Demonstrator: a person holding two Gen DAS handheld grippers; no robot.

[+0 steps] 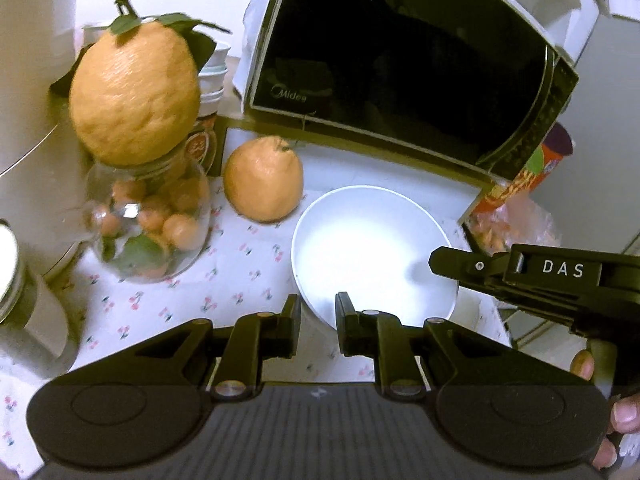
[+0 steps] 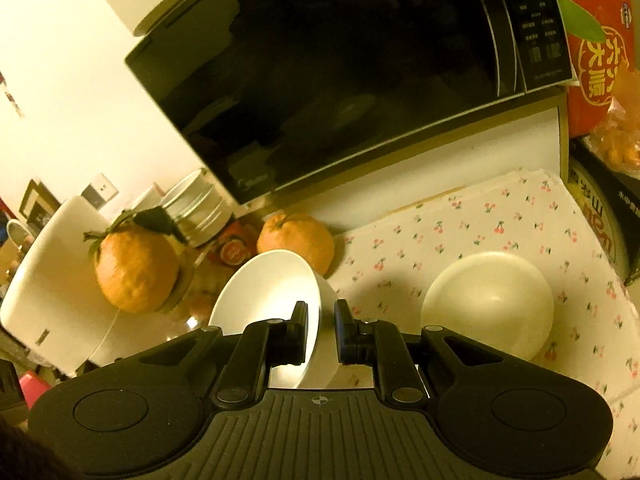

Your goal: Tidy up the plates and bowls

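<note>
A white bowl (image 1: 372, 248) is held between both grippers above the cherry-print cloth (image 1: 200, 280). My left gripper (image 1: 318, 320) is shut on its near-left rim. My right gripper (image 2: 321, 330) is shut on the bowl's opposite rim; the bowl (image 2: 272, 292) looks tilted in the right wrist view. The right gripper also shows in the left wrist view, its fingertip (image 1: 444, 258) over the bowl's right rim. A second white bowl (image 2: 488, 304) lies on the cloth (image 2: 480, 224) to the right, apparently upside down.
A black microwave (image 1: 400, 64) stands at the back. A large orange fruit (image 1: 136, 92) sits on a glass jar (image 1: 148, 224) at left, another fruit (image 1: 262, 178) beside the bowl. Stacked cups (image 1: 212, 84) stand behind. A red box (image 2: 596, 48) and bagged oranges (image 2: 620, 140) are at right.
</note>
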